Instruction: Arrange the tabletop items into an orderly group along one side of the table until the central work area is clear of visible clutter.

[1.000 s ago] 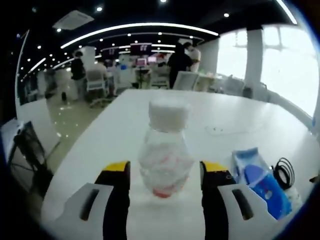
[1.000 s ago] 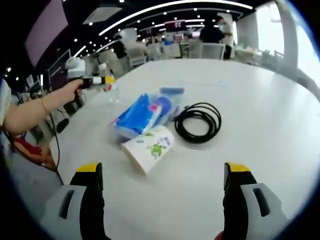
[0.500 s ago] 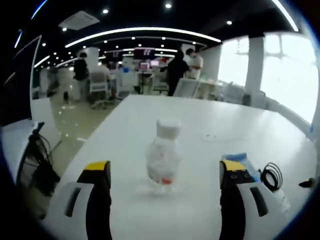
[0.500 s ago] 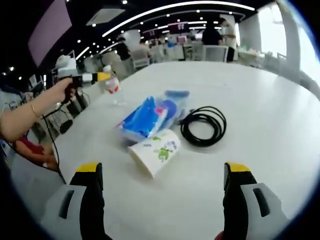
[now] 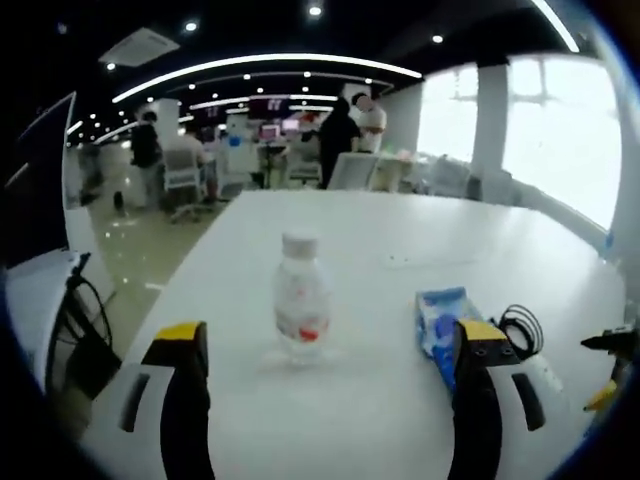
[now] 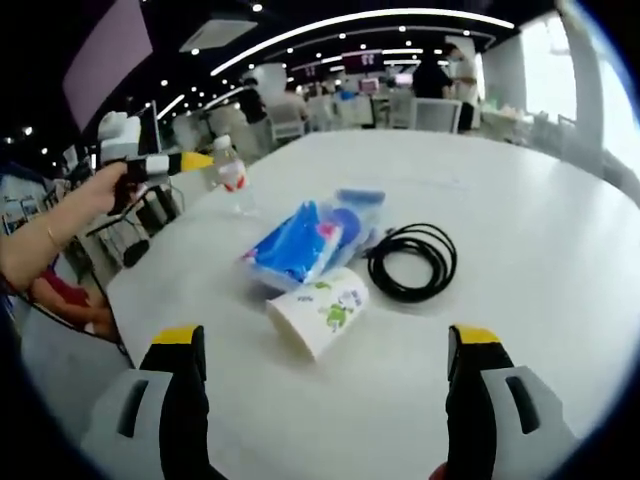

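A clear plastic bottle (image 5: 301,311) stands mid-frame on a white table (image 5: 340,230) in a lit open-plan office; the left gripper (image 5: 325,372) and right gripper (image 6: 326,370) are both spread wide, holding nothing.

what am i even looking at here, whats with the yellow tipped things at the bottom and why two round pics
A person holds a pair of tongs in each hand, and a fisheye camera rides on each pair. In the left gripper view, the left tongs stand open, holding nothing, with a small clear bottle upright on the white table ahead of them. In the right gripper view, the right tongs are open and empty too. Before them lie a paper cup on its side, a blue packet and a coiled black cable.
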Action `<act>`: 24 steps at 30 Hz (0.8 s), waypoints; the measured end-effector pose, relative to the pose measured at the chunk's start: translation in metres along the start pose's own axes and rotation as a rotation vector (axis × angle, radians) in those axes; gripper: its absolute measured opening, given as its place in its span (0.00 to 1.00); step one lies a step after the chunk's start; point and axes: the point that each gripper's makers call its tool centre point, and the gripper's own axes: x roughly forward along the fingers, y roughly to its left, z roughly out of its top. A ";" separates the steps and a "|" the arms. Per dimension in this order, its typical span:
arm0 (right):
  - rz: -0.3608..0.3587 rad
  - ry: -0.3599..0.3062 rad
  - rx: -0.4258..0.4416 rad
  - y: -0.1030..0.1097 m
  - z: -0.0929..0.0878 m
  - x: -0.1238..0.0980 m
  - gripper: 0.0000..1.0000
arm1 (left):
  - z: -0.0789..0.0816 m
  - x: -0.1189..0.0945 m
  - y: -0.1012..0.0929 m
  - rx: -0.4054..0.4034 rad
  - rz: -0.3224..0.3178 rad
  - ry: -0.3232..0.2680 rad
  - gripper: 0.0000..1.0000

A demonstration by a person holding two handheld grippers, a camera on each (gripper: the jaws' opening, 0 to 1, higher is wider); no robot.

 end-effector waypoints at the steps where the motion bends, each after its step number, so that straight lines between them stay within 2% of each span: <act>1: -0.002 0.002 -0.003 0.000 0.000 0.000 0.99 | -0.001 -0.001 -0.001 0.004 -0.001 0.002 0.98; 5: 0.005 -0.008 -0.007 0.003 0.003 -0.001 0.99 | -0.005 -0.007 -0.010 0.017 -0.030 0.009 0.98; 9: 0.011 -0.010 -0.009 0.004 0.003 -0.002 0.99 | -0.010 -0.013 -0.013 0.026 -0.031 0.026 0.98; 14: 0.026 -0.020 -0.008 0.008 0.006 -0.003 0.99 | -0.012 -0.023 -0.022 0.003 -0.041 0.027 0.99; 19: 0.043 -0.035 -0.009 0.013 0.009 -0.004 0.98 | -0.014 -0.035 -0.036 0.044 -0.073 0.028 0.99; 24: 0.040 -0.045 -0.018 0.013 0.012 -0.006 0.96 | -0.014 -0.046 -0.044 0.045 -0.088 0.016 0.99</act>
